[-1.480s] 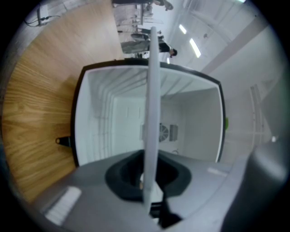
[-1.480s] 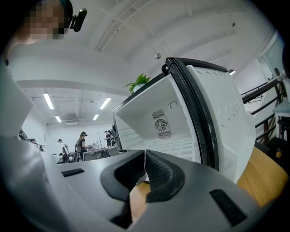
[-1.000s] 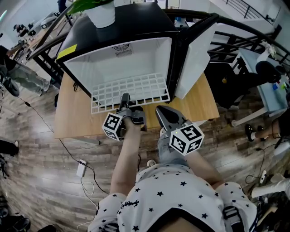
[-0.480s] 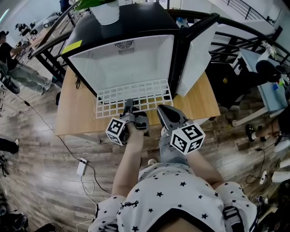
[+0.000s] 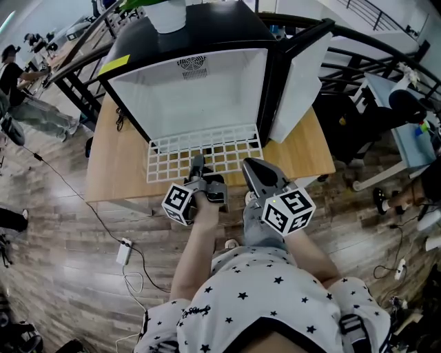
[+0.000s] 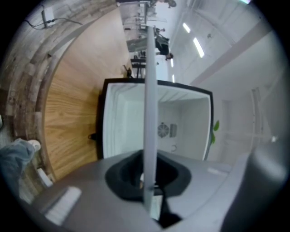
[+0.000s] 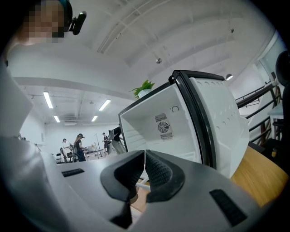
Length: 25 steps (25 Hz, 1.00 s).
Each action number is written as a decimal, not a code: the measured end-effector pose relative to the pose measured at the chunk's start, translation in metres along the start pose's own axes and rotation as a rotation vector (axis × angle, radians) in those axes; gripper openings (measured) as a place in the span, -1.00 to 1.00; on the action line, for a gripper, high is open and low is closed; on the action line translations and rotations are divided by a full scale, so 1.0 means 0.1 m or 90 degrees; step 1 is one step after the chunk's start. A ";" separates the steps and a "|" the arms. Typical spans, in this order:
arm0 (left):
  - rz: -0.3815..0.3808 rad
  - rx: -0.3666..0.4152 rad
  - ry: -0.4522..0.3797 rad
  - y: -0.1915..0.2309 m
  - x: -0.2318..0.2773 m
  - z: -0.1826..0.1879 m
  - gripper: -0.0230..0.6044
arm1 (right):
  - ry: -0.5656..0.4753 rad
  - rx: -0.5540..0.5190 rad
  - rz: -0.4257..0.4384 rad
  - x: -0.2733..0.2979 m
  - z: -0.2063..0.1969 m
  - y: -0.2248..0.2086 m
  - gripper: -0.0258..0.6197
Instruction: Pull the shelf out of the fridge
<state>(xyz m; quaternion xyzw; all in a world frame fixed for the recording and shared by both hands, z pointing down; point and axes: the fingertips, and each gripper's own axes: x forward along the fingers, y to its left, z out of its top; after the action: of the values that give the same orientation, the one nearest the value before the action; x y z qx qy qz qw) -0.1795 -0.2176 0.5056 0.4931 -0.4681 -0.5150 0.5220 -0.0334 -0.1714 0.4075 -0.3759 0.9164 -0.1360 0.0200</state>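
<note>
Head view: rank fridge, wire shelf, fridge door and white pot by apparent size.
1. fridge
2. wire shelf and fridge door: too close to rank, as the door is seen at an angle
3. white pot, cut off by the frame edge

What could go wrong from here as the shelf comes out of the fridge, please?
1. The left gripper pinches the shelf at one spot on its front edge; once the back clears the fridge, it may sag, twist and slip. The right gripper is shut, empty and gives no support.
2. If the shelf snags, the pull might drag the fridge on the table and unsettle the pot on top.
</note>
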 end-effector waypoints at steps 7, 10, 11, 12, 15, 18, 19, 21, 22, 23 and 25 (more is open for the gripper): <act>-0.008 -0.010 -0.002 -0.09 -0.12 0.04 -0.83 | -0.002 -0.002 0.006 -0.05 -0.02 0.10 -0.85; -0.012 -0.008 -0.006 -0.13 -0.19 0.08 -0.83 | -0.004 -0.005 0.011 -0.08 -0.02 0.16 -0.85; -0.014 -0.009 -0.008 -0.14 -0.22 0.09 -0.83 | -0.004 -0.006 0.013 -0.09 -0.02 0.17 -0.85; -0.015 -0.009 -0.010 -0.15 -0.24 0.10 -0.83 | -0.003 -0.006 0.014 -0.11 -0.02 0.18 -0.85; -0.014 -0.012 -0.015 -0.15 -0.32 0.16 -0.83 | -0.003 -0.007 0.018 -0.14 -0.03 0.22 -0.85; -0.012 -0.014 -0.017 -0.14 -0.40 0.20 -0.83 | -0.003 -0.009 0.022 -0.17 -0.04 0.26 -0.85; -0.011 -0.013 -0.017 -0.14 -0.42 0.21 -0.83 | -0.003 -0.010 0.023 -0.17 -0.04 0.27 -0.85; -0.010 -0.012 -0.016 -0.14 -0.47 0.24 -0.83 | -0.003 -0.012 0.026 -0.18 -0.04 0.29 -0.85; -0.010 -0.011 -0.015 -0.14 -0.49 0.25 -0.83 | -0.003 -0.013 0.027 -0.19 -0.04 0.30 -0.85; -0.010 -0.009 -0.014 -0.14 -0.51 0.27 -0.83 | -0.004 -0.013 0.027 -0.19 -0.04 0.31 -0.85; -0.011 -0.007 -0.012 -0.13 -0.55 0.29 -0.83 | -0.007 -0.013 0.028 -0.20 -0.03 0.32 -0.85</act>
<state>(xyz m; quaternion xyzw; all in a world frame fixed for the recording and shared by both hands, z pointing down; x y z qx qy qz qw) -0.2114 -0.1635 0.4954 0.4894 -0.4663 -0.5264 0.5158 -0.0417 -0.1353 0.4002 -0.3566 0.9257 -0.1238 0.0243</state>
